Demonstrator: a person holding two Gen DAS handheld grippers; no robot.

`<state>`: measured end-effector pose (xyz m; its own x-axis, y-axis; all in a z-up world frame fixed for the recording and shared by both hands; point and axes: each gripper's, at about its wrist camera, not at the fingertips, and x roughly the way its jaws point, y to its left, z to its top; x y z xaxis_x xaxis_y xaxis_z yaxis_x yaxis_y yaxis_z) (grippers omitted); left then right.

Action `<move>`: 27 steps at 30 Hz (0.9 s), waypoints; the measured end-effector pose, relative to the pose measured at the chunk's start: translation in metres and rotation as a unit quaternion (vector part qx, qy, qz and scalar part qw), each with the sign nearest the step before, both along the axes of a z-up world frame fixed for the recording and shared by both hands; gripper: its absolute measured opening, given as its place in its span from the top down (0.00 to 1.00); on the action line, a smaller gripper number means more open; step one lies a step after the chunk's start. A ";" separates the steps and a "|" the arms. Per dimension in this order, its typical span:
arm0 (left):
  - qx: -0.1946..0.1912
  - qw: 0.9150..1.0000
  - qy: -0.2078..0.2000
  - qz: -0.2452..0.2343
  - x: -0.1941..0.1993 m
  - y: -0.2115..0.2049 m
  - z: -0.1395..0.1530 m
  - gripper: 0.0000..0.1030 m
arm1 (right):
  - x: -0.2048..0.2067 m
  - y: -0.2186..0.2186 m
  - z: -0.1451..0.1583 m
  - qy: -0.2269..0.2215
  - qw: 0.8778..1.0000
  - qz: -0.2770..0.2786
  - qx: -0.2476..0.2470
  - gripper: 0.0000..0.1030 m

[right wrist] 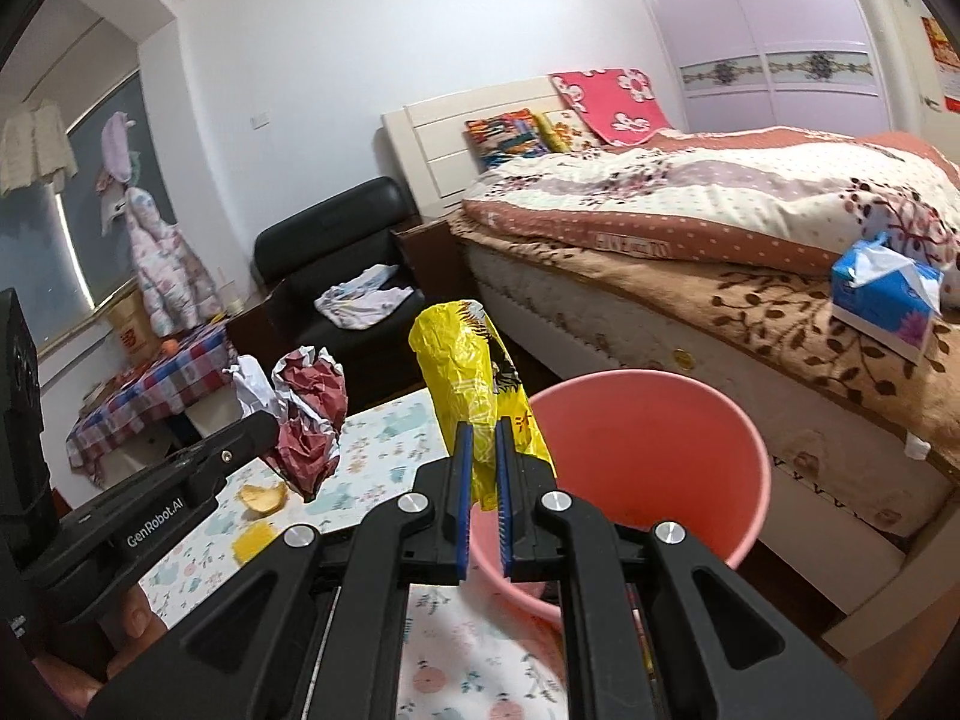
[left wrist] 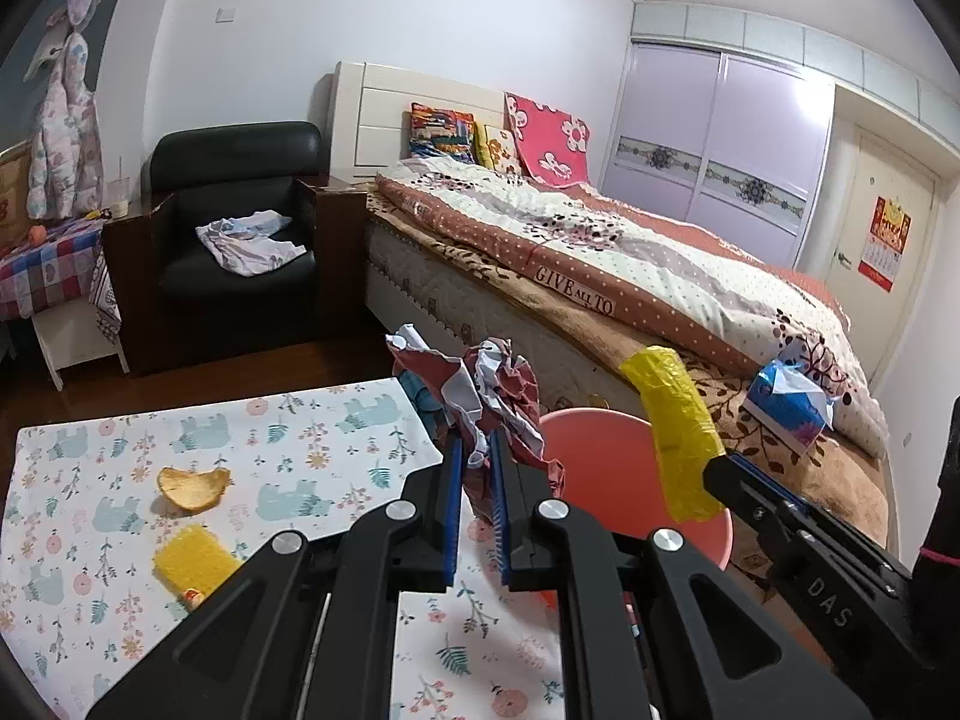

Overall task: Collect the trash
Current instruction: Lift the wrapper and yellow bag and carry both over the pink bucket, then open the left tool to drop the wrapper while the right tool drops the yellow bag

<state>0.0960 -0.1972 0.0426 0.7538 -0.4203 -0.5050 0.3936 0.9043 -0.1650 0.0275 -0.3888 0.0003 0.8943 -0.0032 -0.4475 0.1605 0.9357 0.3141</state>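
Left tool (left wrist: 477, 468): matte black plastic frame, two angular linkage arms with triangular cut-outs, round silver rivets at the pivots, blue ribbed pads lining the inner faces of the fingers (left wrist: 451, 498). Right tool (right wrist: 483, 468): same build, same blue pads, same silver rivets. Side of the left body reads "GenRobot.AI" in white; side of the right body shows raised lettering "DAS". Small dark screws along both flanks.

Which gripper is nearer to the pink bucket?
Right. The right gripper holds the yellow wrapper at the pink bucket rim; the left gripper is beside it, over the table.
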 end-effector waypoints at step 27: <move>0.057 0.995 0.031 -0.073 0.022 -0.102 -0.044 0.92 | 0.008 -0.075 -0.040 0.037 0.996 -0.068 0.035 0.93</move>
